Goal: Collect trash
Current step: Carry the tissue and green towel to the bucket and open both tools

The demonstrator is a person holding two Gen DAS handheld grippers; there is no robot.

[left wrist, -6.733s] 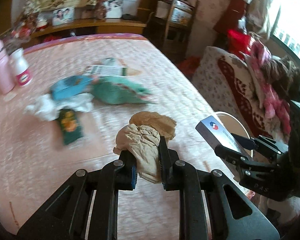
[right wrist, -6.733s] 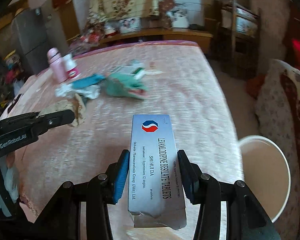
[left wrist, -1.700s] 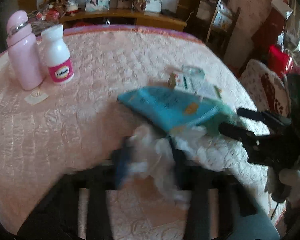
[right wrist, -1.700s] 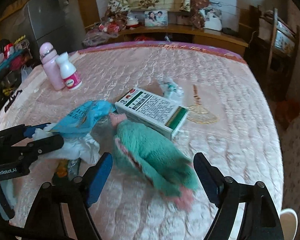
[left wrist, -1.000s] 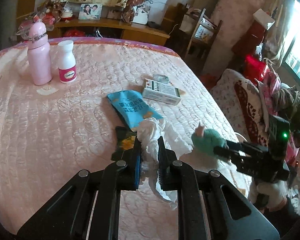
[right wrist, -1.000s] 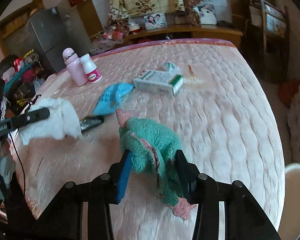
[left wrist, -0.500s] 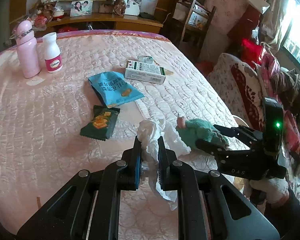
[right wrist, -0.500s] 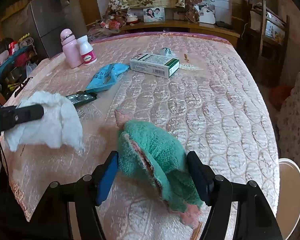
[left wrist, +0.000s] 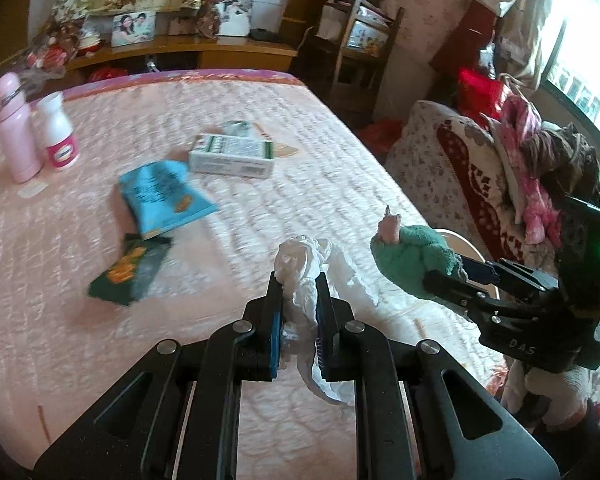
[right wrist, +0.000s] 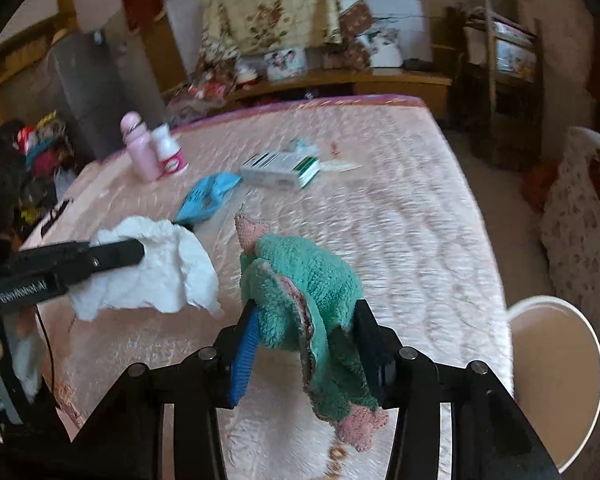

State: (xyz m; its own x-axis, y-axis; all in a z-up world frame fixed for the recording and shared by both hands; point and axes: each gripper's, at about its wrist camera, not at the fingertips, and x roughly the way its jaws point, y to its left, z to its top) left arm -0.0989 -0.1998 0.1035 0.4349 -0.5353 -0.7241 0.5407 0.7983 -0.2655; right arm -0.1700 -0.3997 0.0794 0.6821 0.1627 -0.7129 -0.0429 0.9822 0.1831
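Left gripper (left wrist: 299, 280) pinches a crumpled white tissue (left wrist: 306, 268); at its 3 o'clock, right gripper (right wrist: 306, 320) jaws are closing on a fuzzy green, pink-trimmed cloth (right wrist: 300, 280)

The bedspread (left wrist: 340, 168) is pale pink with a quilted pattern and a purple far edge. The crumpled tissue (left wrist: 304, 276) is white. The fuzzy cloth (right wrist: 300, 280) is teal green with pink trim. The snack bag (left wrist: 160, 200) is bright blue with dark print; the packet (left wrist: 132, 268) nearer is dark green with orange marks. The box (left wrist: 230, 156) is white with green ends. The far-left bottle (left wrist: 14, 136) is pink. The bucket (right wrist: 556, 380) at right is cream.
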